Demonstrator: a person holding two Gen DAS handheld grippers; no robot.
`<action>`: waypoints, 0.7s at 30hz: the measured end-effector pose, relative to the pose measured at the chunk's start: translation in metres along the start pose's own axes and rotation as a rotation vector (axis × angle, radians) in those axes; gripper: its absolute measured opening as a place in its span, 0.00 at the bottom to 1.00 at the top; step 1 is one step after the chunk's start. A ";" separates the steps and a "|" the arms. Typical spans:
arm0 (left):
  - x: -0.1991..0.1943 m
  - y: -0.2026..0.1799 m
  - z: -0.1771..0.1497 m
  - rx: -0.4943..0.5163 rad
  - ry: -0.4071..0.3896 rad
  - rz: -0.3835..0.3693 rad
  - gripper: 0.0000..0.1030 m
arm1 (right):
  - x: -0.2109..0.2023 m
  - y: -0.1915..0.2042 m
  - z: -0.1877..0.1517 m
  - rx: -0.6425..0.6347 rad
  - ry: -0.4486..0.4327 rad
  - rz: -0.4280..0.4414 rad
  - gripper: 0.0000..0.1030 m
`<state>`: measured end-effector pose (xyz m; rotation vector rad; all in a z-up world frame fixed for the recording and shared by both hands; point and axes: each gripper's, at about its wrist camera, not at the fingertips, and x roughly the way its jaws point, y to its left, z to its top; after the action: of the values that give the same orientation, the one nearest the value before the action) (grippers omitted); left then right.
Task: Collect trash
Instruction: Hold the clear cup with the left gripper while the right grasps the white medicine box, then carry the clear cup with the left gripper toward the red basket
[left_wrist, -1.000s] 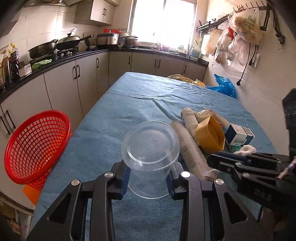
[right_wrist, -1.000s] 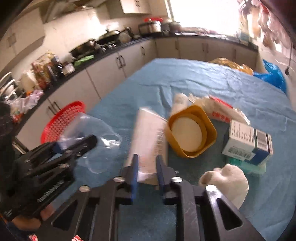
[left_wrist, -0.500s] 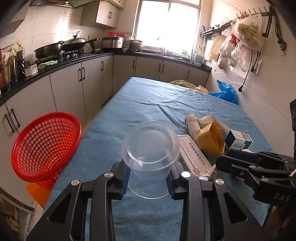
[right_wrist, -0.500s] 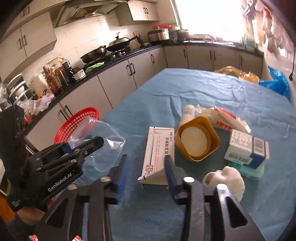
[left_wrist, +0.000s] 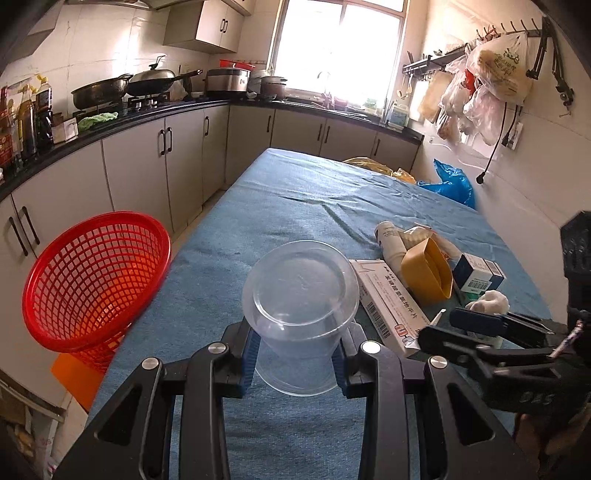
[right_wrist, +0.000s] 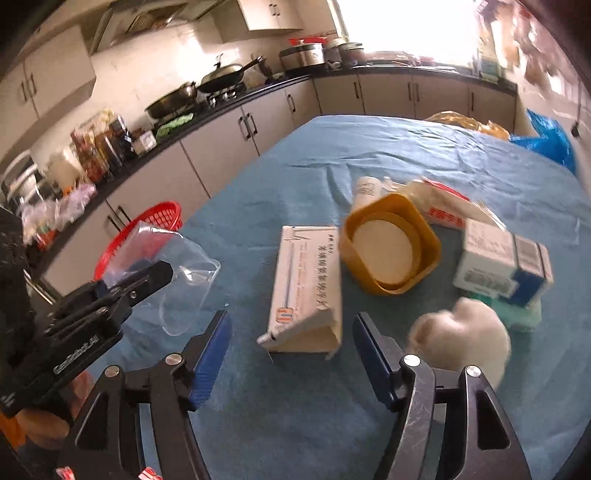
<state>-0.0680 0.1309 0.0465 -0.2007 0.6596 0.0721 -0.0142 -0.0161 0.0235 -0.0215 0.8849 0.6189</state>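
My left gripper (left_wrist: 298, 350) is shut on a clear plastic cup (left_wrist: 301, 295), held above the blue table; the cup also shows in the right wrist view (right_wrist: 181, 273). My right gripper (right_wrist: 291, 343) is open and empty, its jaws wide on either side of the near end of a long white carton (right_wrist: 304, 291), not touching it. The carton also shows in the left wrist view (left_wrist: 388, 306). Behind it lie a yellow tub (right_wrist: 389, 245), a white-and-blue box (right_wrist: 504, 266), a white crumpled tissue (right_wrist: 465, 336) and a white tube (left_wrist: 389, 240).
A red mesh basket (left_wrist: 92, 273) stands off the table's left edge, low beside the grey cabinets (left_wrist: 133, 173). The blue-clothed table (left_wrist: 314, 192) stretches far ahead. Bags hang on the right wall (left_wrist: 491, 74). Blue and yellow bags (left_wrist: 450, 184) lie at the table's far right.
My right gripper let go of the white carton and opened wide; the carton now lies on the table. My left gripper kept the cup and rose slightly.
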 end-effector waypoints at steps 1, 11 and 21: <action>0.000 0.001 0.000 -0.002 0.001 0.002 0.32 | 0.006 0.002 0.001 -0.011 0.013 -0.023 0.70; 0.002 0.007 -0.002 -0.013 0.010 -0.001 0.32 | 0.031 0.004 -0.001 -0.032 0.067 -0.089 0.55; 0.000 0.000 -0.004 0.001 0.012 0.008 0.32 | -0.010 -0.003 -0.015 0.008 -0.034 -0.008 0.54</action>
<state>-0.0703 0.1298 0.0432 -0.1974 0.6724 0.0778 -0.0279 -0.0279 0.0203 -0.0071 0.8544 0.6060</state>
